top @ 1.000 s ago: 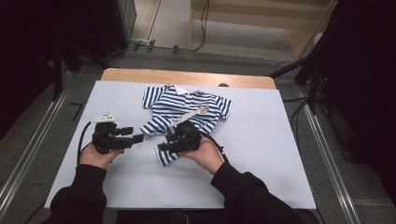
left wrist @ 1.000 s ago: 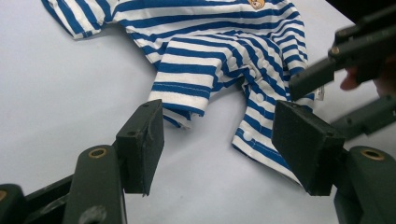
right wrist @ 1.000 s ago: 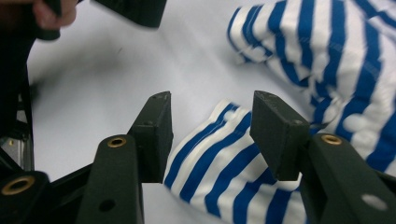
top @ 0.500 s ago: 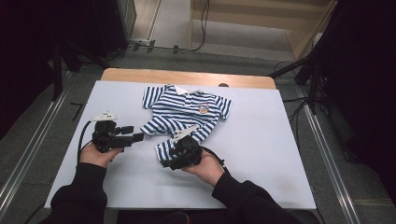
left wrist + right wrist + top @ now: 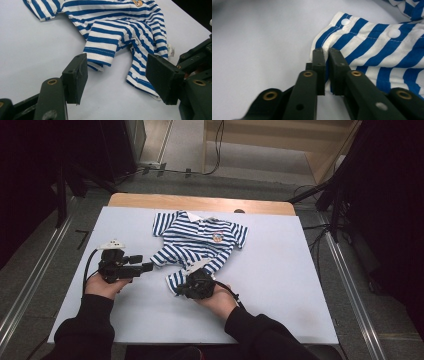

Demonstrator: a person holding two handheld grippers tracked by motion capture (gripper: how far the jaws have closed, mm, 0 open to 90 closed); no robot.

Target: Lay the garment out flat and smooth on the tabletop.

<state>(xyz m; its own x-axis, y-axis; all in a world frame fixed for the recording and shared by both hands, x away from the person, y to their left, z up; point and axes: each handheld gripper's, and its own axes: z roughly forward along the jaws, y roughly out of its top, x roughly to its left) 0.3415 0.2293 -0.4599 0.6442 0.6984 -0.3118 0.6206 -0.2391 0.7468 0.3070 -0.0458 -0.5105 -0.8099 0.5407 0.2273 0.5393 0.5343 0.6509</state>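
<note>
A blue-and-white striped baby romper (image 5: 200, 237) lies flat on the white table (image 5: 285, 285), collar at the far side and legs toward me. My right gripper (image 5: 181, 291) is low at the nearer leg cuff. Its jaws have just been closing and now pinch the cuff's edge (image 5: 324, 45) between the pads, beside the white snaps. My left gripper (image 5: 145, 266) hovers to the left of the romper with its jaws wide apart and nothing between them. In the left gripper view (image 5: 117, 72) it points at the other leg (image 5: 100, 47).
A wooden strip (image 5: 200, 202) borders the table's far edge. Metal rails (image 5: 30, 285) run along both sides of the table, and cables lie on the floor behind it. Bare table surface lies to the right of the romper and in front of it.
My right hand has come down and toward me from the romper's middle to the near leg cuff, and its jaws have shut on the hem. The left hand has stayed put.
</note>
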